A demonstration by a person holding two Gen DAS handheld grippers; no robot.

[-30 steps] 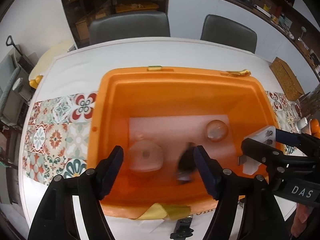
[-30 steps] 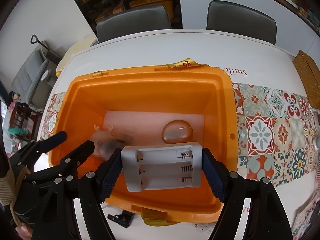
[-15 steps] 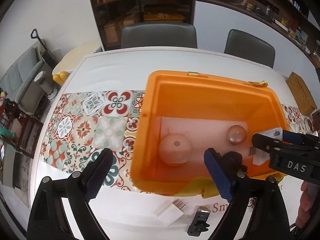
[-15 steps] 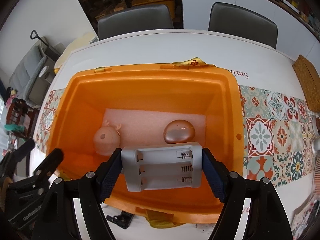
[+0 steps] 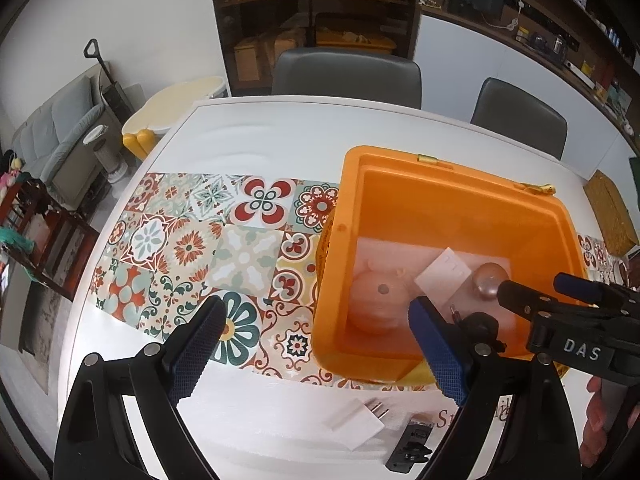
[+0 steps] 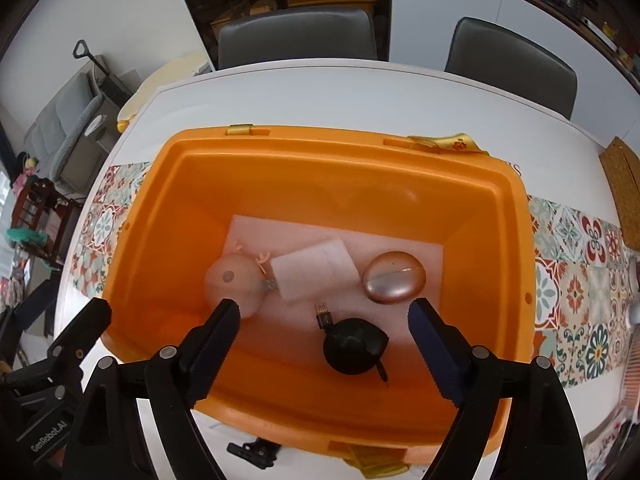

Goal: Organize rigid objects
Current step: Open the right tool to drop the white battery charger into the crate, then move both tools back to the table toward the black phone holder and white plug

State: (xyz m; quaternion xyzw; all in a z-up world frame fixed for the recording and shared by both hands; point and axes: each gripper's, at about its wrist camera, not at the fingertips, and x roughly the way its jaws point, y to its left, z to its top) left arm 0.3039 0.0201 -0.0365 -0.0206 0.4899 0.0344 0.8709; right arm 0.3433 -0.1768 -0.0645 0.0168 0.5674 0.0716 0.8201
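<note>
Battery holder lies face-down inside orange bin, between pink toy and copper egg; right gripper and left gripper both wide, empty; black gadget partly hidden in left view.

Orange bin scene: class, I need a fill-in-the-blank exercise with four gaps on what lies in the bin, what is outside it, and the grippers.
1. The white battery holder lies inside the ____ bin.
2. The right gripper is open and holds ____.
3. The white plug adapter lies ____ the bin, on the table.
4. The round black gadget lies nearest the ____ gripper.

Missing words: orange; nothing; outside; right
</note>
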